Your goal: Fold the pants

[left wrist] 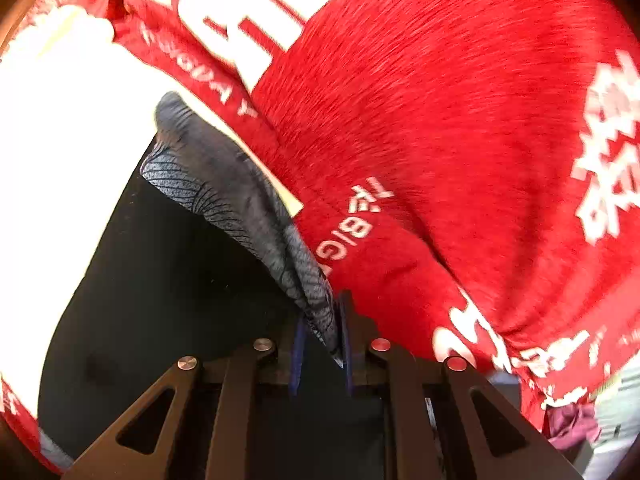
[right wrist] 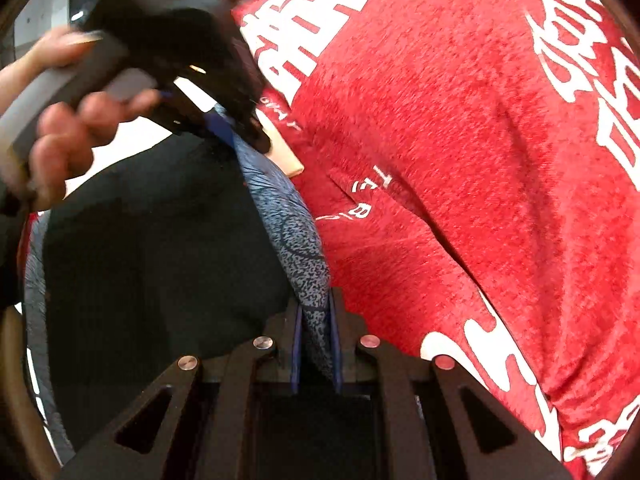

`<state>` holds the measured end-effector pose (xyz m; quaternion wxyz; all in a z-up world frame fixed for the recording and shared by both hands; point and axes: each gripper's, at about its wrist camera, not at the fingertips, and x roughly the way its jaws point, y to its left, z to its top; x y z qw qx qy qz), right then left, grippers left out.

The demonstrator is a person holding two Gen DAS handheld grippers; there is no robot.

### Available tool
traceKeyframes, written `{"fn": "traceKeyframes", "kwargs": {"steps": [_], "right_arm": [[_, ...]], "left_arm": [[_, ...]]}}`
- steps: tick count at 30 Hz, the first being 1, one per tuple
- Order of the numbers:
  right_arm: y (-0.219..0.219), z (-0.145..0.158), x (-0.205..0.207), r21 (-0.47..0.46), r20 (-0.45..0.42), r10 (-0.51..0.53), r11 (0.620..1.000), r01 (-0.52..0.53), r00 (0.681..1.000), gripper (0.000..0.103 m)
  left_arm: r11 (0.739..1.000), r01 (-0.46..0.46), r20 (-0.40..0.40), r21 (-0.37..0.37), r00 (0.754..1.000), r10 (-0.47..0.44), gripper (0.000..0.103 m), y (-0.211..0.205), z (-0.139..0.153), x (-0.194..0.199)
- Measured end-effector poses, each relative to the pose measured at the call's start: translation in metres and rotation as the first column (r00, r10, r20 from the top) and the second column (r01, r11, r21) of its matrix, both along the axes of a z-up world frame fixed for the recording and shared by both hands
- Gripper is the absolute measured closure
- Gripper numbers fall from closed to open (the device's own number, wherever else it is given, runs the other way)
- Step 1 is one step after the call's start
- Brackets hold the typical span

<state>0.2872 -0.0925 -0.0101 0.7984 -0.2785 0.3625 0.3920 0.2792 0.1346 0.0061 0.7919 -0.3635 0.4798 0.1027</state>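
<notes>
Black pants (left wrist: 160,280) hang lifted, with a grey patterned waistband (left wrist: 224,184) running along their upper edge. My left gripper (left wrist: 322,320) is shut on that band, the fabric pinched between its blue pads. In the right wrist view the same band (right wrist: 288,220) stretches from my right gripper (right wrist: 316,320), which is shut on it, up to the left gripper (right wrist: 240,132) held by a person's hand (right wrist: 72,128). The black cloth (right wrist: 160,240) drapes down to the left of the band. Both grippers point steeply downward.
A red cloth with large white lettering (left wrist: 440,120) (right wrist: 440,160) covers the surface under and to the right of the pants. A bright white area (left wrist: 60,140) lies at the left. A purple crumpled item (left wrist: 572,428) shows at the lower right edge.
</notes>
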Motion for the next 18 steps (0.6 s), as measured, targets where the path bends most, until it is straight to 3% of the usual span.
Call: {"fn": "traceKeyframes", "kwargs": {"steps": [4, 9, 13, 18], "right_arm": [[-0.007, 0.014, -0.028, 0.020, 0.041, -0.039, 0.999, 0.038, 0.998, 0.090], [-0.013, 0.027, -0.092, 0.002, 0.142, -0.082, 0.997, 0.083, 0.986, 0.090], [-0.005, 0.012, -0.152, -0.076, 0.233, -0.091, 0.991, 0.112, 0.968, 0.090], [0.009, -0.026, -0.197, -0.154, 0.235, -0.113, 0.976, 0.152, 0.965, 0.090]], "left_arm": [[0.999, 0.033, 0.113, -0.002, 0.993, -0.033, 0.086, -0.004, 0.025, -0.055], [0.998, 0.050, 0.196, -0.028, 0.980, -0.044, 0.086, -0.001, 0.025, -0.130], [0.996, 0.060, 0.190, -0.067, 0.981, -0.047, 0.086, -0.001, -0.004, -0.178], [0.980, 0.013, 0.064, -0.200, 0.998, -0.001, 0.086, 0.017, -0.074, -0.222]]}}
